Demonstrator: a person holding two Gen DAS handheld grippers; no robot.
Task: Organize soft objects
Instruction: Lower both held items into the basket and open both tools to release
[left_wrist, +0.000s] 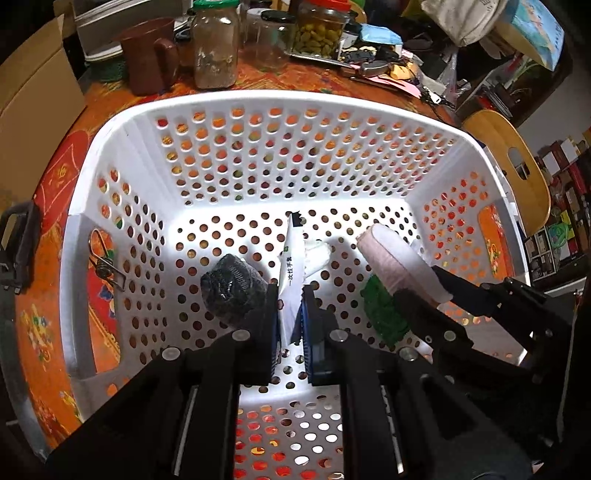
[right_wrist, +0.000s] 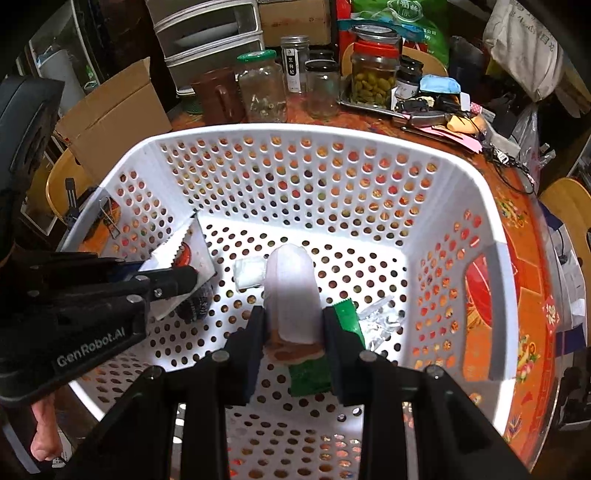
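The soft objects are gathered in and over the white perforated basket (left_wrist: 122, 155), which sits on the orange patterned bench (left_wrist: 70, 258). We hold both grippers inside the basket, pointing steeply down at its floor.

Our left gripper (left_wrist: 290, 314) has its fingers pressed together on a flat white packet (left_wrist: 290, 273) printed with dark characters; the packet stands on edge between the pads and reaches up past them. Just left of those fingers a black knitted roll (left_wrist: 231, 288) lies on the basket floor, touching the left finger in this view. Beyond the packet a small white folded pad (left_wrist: 317, 254) rests on the floor.

Our right gripper (right_wrist: 293, 328) is clamped on a pale pink-and-white rolled cloth (right_wrist: 291, 291), its fingers partly apart with the roll filling the gap between them and standing up from them. A green packet (right_wrist: 345, 317) lies on the basket floor beneath and just right of the right finger, and a crumpled clear wrapper (right_wrist: 380, 325) sits beside it.

A metal spring clip (left_wrist: 105, 264) hangs on the basket's left wall. Behind the basket the bench carries a brown mug (left_wrist: 147, 55), several glass jars and one jar of green olives (left_wrist: 319, 35).
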